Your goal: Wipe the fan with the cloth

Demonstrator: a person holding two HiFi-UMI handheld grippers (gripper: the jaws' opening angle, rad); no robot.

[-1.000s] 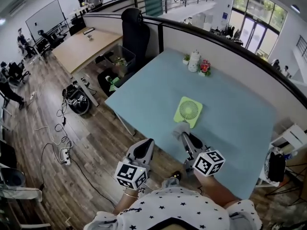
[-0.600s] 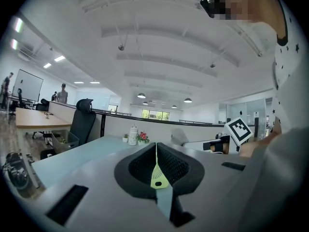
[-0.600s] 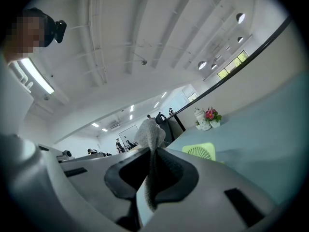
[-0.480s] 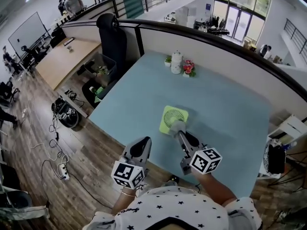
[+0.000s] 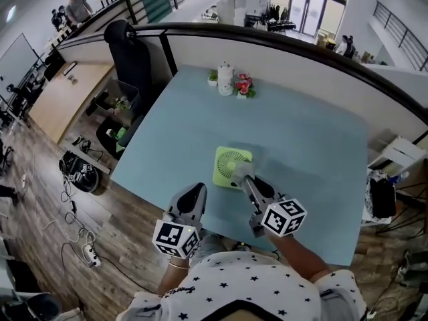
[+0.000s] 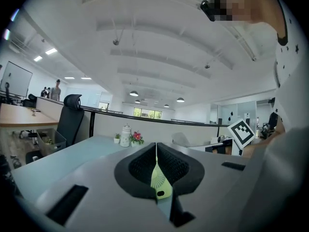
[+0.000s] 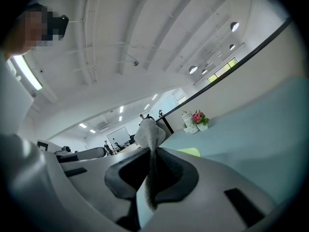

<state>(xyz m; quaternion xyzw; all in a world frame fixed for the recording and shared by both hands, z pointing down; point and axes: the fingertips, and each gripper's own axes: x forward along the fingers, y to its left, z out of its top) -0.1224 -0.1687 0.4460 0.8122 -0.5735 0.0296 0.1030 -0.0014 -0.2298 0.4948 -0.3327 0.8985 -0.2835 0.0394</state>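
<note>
Head view of the table with the fan lying flat, grille upward, close to the near edge. Its outline is near-square, so no long axis governs the stroke. The right gripper is the nearer of the two. Its jaws are closed on the cloth, whose free grey tuft projects beyond the tips and rests at the fan's near right corner, with the rest of the grille directly ahead and slightly left of the jaws. A wiping pass would therefore run forward and leftward, away from the person. The left gripper hangs off the table's near edge, left of the fan and apart from it. Its jaws are pressed together on nothing, and the fan shows only through the slit between them. Compared with one second ago, the cloth, then short of the fan's near edge, now overlaps its corner; the left gripper keeps its station.
</note>
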